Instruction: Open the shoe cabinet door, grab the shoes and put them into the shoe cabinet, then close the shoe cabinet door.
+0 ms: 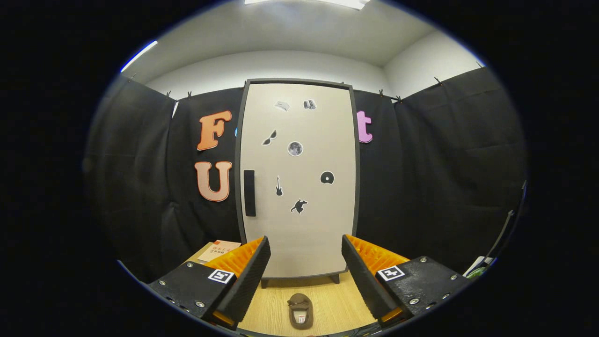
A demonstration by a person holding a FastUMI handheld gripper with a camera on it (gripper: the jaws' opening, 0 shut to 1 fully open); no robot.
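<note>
Gripper [305, 276] fingers stand wide apart, holding nothing. Between them, at six o'clock, a brown shoe [300, 310] lies on the wooden tabletop [327, 299], toe pointing toward the cabinet. Straight ahead at twelve o'clock stands the shoe cabinet [299, 187], its pale door shut, dark handle [249, 193] at the door's nine o'clock edge, small stickers [295, 149] scattered across it.

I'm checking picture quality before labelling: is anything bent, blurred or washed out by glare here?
In the gripper view the fisheye bows the cabinet door outward at its sides; door, stickers and the shoe on the floor look sharp; the ceiling light is blown out white, yet no glare falls on the door; the open gripper shows crisply too.
</note>
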